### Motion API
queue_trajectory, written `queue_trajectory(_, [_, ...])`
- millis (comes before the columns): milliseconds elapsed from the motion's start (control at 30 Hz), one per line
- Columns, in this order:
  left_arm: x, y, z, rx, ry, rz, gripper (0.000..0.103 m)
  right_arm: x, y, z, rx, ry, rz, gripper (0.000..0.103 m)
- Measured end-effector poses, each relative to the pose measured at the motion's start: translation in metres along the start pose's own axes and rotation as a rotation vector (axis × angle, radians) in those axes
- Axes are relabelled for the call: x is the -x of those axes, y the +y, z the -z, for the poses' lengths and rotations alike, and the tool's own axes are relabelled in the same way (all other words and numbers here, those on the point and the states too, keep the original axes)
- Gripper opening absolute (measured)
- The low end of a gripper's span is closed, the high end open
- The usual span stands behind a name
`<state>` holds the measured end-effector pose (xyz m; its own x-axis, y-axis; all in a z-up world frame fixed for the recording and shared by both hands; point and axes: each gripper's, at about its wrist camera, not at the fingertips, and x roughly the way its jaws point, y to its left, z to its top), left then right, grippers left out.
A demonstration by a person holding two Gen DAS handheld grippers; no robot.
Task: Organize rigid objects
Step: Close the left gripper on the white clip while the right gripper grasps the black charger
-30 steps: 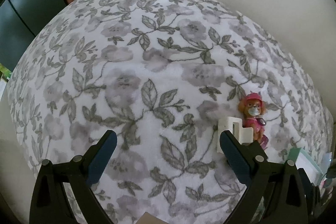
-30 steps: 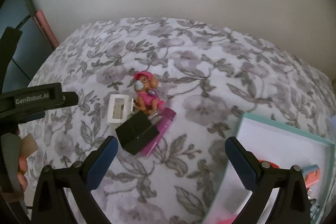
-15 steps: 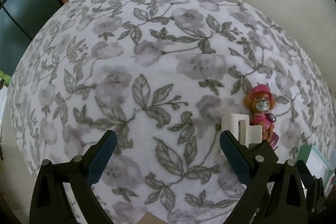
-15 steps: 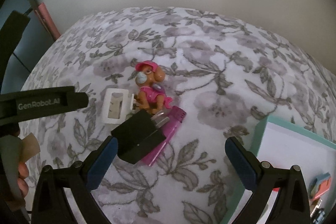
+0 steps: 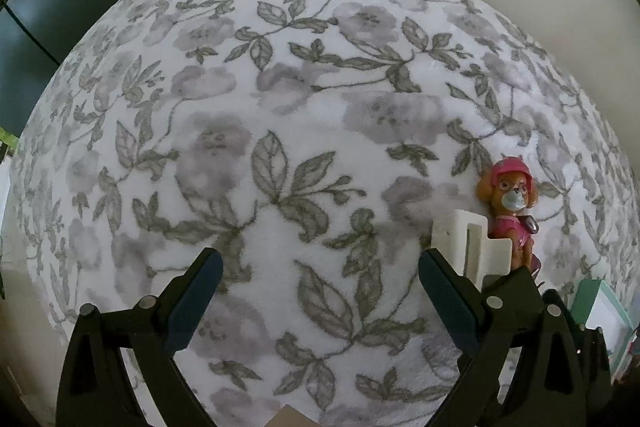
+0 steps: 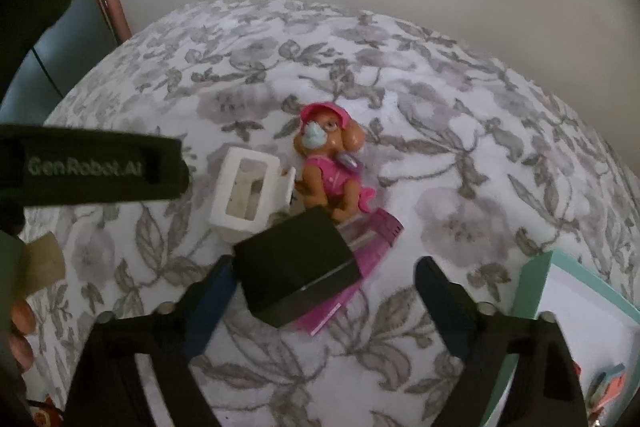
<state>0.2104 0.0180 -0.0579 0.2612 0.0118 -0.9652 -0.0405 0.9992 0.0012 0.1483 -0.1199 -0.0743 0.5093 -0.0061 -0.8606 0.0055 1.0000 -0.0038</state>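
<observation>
The right gripper (image 6: pixel 320 287) tilts steeply down over the black rectangular charger block (image 6: pixel 296 267) on the grey floral fleece blanket (image 6: pixel 460 155); its jaws have just been narrowing around it, unclenched. The left gripper (image 5: pixel 320 291) hangs spread over bare blanket

Black tongs (image 6: pixel 322 293), dark-blue pads (image 6: pixel 210 301)
</observation>
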Motion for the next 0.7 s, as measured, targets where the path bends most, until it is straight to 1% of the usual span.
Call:
queue_trajectory(33, [-0.001,-0.001,0.000,-0.002,0.001,0.004,0.098,0.000,0.000,0.000,0.001,-0.005,-0.004,0.078])
queue_trajectory(67, [-0.001,-0.002,0.000,-0.002,0.001,0.010,0.098,0.001,0.001,0.000,0.002,-0.009,-0.006,0.077])
queue_trajectory(100, [-0.001,-0.003,0.000,-0.003,0.001,0.020,0.098,0.002,0.001,0.000,0.001,-0.012,-0.010,0.073])
queue_trajectory(133, [-0.001,-0.005,-0.001,-0.004,0.002,0.033,0.098,0.002,0.001,-0.001,-0.001,-0.016,-0.019,0.066])
queue_trajectory(167, [-0.001,-0.007,-0.001,-0.006,0.001,0.044,0.098,0.003,0.001,-0.001,-0.003,-0.020,-0.025,0.064])
queue_trajectory(333, [-0.001,-0.019,-0.001,-0.022,-0.013,0.119,0.098,0.005,-0.006,0.000,-0.026,-0.019,-0.040,0.063])
queue_trajectory(433, [-0.004,-0.030,0.000,-0.050,-0.020,0.128,0.098,0.009,-0.013,-0.001,-0.034,-0.013,-0.031,0.063])
queue_trajectory(567, [-0.008,-0.042,0.001,-0.070,-0.022,0.166,0.098,0.015,-0.027,-0.002,-0.060,-0.009,-0.020,0.063])
queue_trajectory(700, [-0.011,-0.053,0.004,-0.092,-0.028,0.169,0.098,0.020,-0.039,-0.002,-0.083,-0.010,-0.008,0.061])
